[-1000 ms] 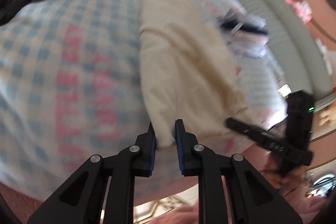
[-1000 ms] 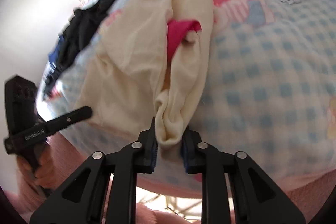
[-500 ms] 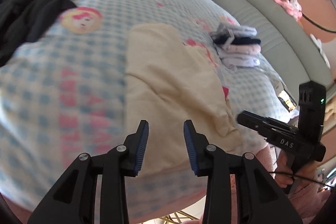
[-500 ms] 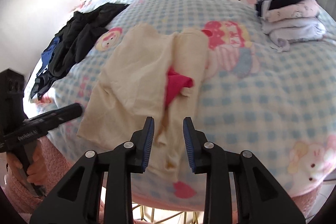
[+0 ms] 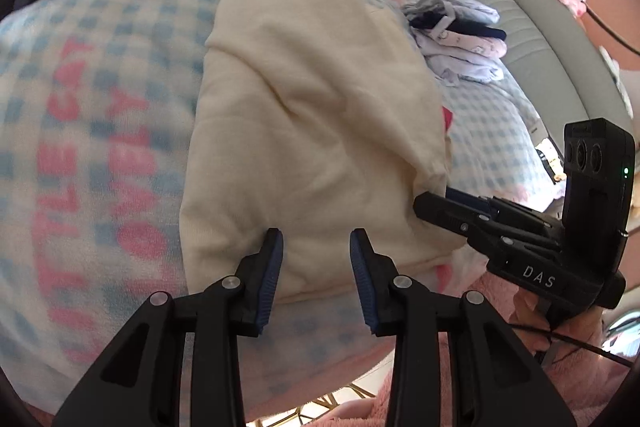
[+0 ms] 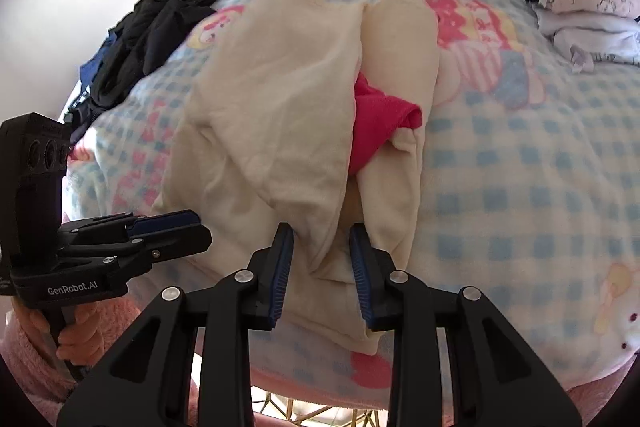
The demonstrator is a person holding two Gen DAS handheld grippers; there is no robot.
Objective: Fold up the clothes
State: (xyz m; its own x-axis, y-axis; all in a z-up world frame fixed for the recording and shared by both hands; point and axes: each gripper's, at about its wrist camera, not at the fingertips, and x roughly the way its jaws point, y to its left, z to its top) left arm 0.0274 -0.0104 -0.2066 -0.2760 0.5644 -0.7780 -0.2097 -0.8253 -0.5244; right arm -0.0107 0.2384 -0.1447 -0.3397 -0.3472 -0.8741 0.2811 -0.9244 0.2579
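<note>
Looking down along your two black grippers, you see a cream, soft knit garment [image 5: 316,115] lying partly folded on a bed covered by a blue-and-white checked blanket with pink cartoon prints [image 5: 100,115]. Your left gripper [image 5: 316,251] hangs over the garment's near hem, its blue-padded fingers [image 5: 272,267] parted and clear of the cloth, gripping nothing. Your right gripper [image 6: 322,247] stands over the near end of the garment's right-hand fold; its jaws are also parted, with a loose ridge of cream fabric lying between them, and the pads do not press on it. A bright pink piece of cloth [image 6: 380,115] shows in the gap between the garment's two folded halves, ahead of the right gripper. In the left view the right gripper's tip [image 5: 444,207] sits just beside the garment's right edge. A heap of black clothes [image 6: 160,27] lies well apart on the far left, and a small stack of folded pale and dark clothes [image 6: 580,15] lies on the far right.
</note>
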